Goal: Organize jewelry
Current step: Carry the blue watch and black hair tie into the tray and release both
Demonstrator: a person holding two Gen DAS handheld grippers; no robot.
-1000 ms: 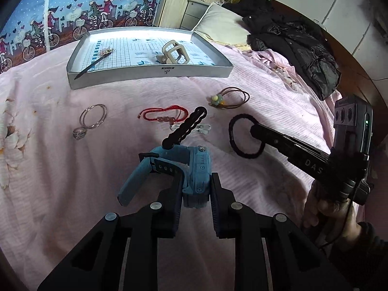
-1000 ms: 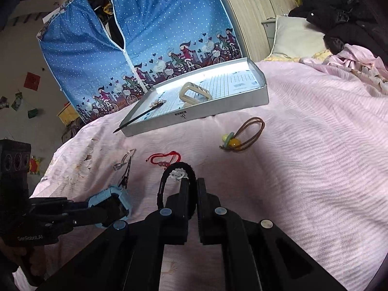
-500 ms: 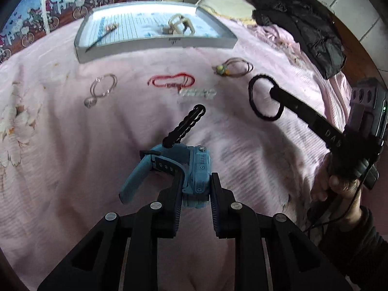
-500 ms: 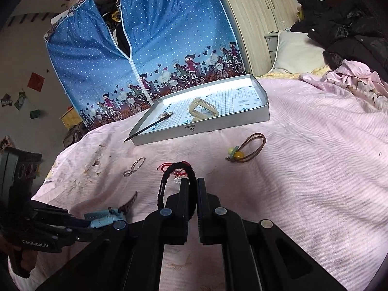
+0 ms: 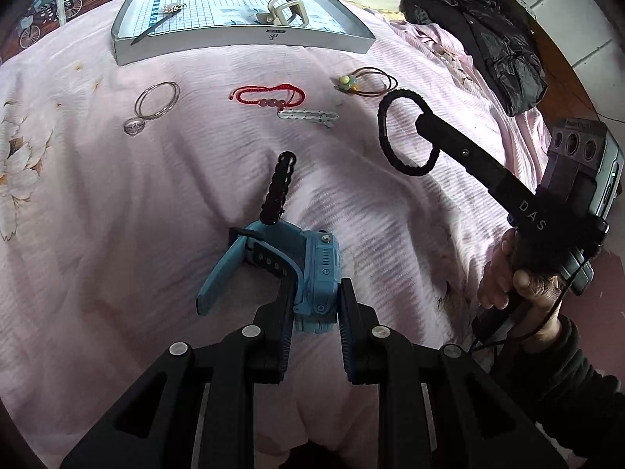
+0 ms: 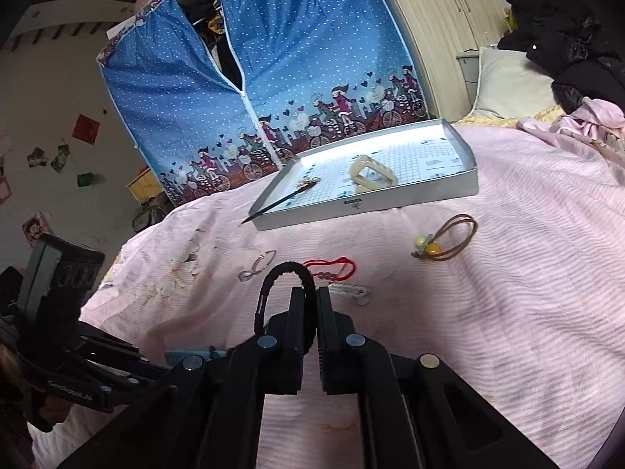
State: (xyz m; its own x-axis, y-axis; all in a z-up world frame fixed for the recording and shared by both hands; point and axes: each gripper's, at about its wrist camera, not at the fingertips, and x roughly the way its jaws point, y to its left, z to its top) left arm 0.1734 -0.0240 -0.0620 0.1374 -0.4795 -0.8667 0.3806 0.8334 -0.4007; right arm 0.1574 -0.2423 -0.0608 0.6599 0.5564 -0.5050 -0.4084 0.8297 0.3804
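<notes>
My left gripper (image 5: 315, 293) is shut on the body of a blue watch (image 5: 320, 265), whose black strap (image 5: 279, 187) sticks up and forward above the pink bedspread. My right gripper (image 6: 310, 295) is shut on a black hair tie (image 6: 273, 277), which hangs as a loop off its fingers. From the left wrist view, the same hair tie (image 5: 382, 133) is held in the air at the right. A grey tray (image 5: 242, 39) lies at the far side of the bed, holding a beige hair claw (image 5: 287, 9) and a dark hair stick (image 5: 156, 27).
Loose on the bedspread before the tray lie silver bangles with a ring (image 5: 156, 99), a red cord bracelet (image 5: 269, 95), a white hair clip (image 5: 308, 115) and a brown hair tie with beads (image 5: 367, 80). Black clothes (image 5: 504, 51) are piled at the far right. A blue fabric wardrobe (image 6: 312, 78) stands behind.
Both grippers have risen off the bed with their loads, so the loose jewelry now sits lower and farther off. The white hair clip, once hidden by the watch strap, now shows.
</notes>
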